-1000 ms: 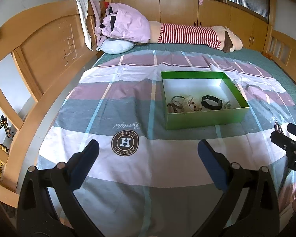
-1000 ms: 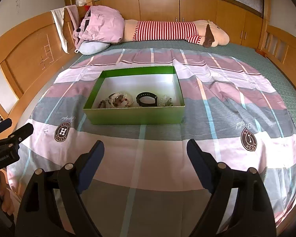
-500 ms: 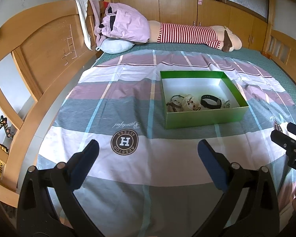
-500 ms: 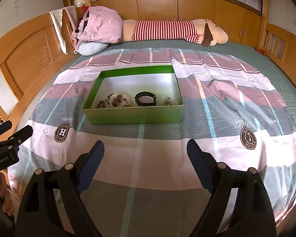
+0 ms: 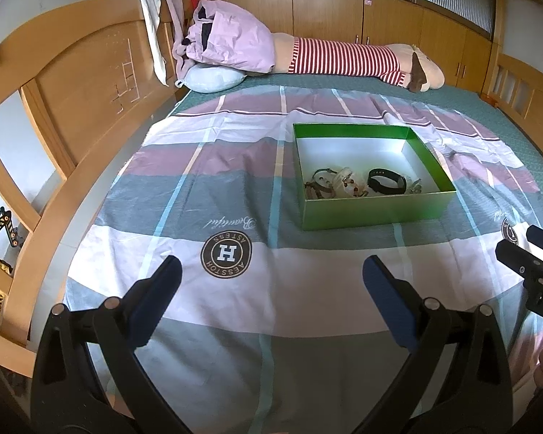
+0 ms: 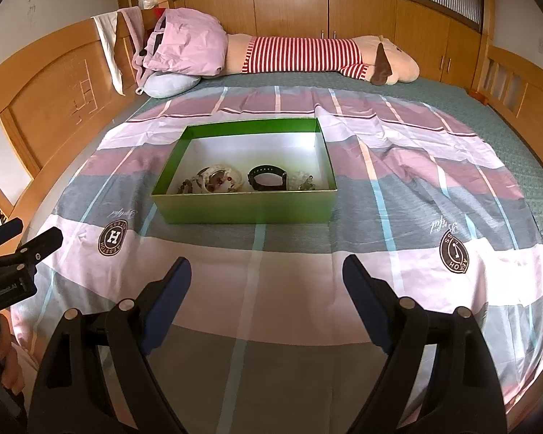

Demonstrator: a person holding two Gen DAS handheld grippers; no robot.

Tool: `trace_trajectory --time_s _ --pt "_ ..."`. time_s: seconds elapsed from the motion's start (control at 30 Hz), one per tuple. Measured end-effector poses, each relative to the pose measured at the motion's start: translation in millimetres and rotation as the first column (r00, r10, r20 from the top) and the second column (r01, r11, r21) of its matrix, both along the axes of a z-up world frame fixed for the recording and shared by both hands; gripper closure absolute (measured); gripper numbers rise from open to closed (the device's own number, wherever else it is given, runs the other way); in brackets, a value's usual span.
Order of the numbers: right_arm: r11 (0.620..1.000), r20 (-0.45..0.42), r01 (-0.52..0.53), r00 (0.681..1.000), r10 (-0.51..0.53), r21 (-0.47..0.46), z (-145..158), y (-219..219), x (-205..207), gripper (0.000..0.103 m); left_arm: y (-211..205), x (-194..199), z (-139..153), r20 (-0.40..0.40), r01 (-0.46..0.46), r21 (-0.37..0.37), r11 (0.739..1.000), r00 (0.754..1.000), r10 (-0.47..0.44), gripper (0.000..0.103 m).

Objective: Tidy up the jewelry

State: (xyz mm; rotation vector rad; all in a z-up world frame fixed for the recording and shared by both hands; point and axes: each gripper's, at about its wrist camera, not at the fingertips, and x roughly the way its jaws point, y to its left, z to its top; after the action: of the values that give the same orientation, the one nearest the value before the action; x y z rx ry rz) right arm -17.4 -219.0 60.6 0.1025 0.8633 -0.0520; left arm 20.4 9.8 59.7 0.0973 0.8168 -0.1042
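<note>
A green open box point(image 5: 376, 209) point(image 6: 242, 209) stands on the striped bed sheet. Inside lie a black wristband point(image 5: 386, 181) point(image 6: 267, 177), a clear beaded bracelet point(image 5: 347, 184) point(image 6: 222, 179), a dark bead string point(image 5: 316, 186) and a small clear piece point(image 6: 305, 181). My left gripper point(image 5: 271, 276) is open and empty, well short of the box and left of it. My right gripper point(image 6: 266, 271) is open and empty, in front of the box. Each gripper shows at the edge of the other view, the right one point(image 5: 528, 264) and the left one point(image 6: 21, 249).
A long striped plush toy point(image 6: 307, 54), a pink bundle point(image 6: 184, 47) and a blue pillow point(image 6: 170, 85) lie at the far side of the bed. A wooden bed frame point(image 5: 72, 108) runs along the left. Wooden cabinets point(image 6: 289, 11) stand behind.
Both views have shifted slightly closer to the box. The grippers stay open and the jewelry has not moved.
</note>
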Motion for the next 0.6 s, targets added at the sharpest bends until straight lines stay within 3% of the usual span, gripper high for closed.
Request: trace_trajectory --time_s 0.6 --pt "1.000 -0.022 0.019 1.000 -0.019 0.001 -5.2 0.8 2.6 0.017 0.9 2.6 -3.6 -0.009 0.004 -0.003 1.000 1.000 -0.004 0.002"
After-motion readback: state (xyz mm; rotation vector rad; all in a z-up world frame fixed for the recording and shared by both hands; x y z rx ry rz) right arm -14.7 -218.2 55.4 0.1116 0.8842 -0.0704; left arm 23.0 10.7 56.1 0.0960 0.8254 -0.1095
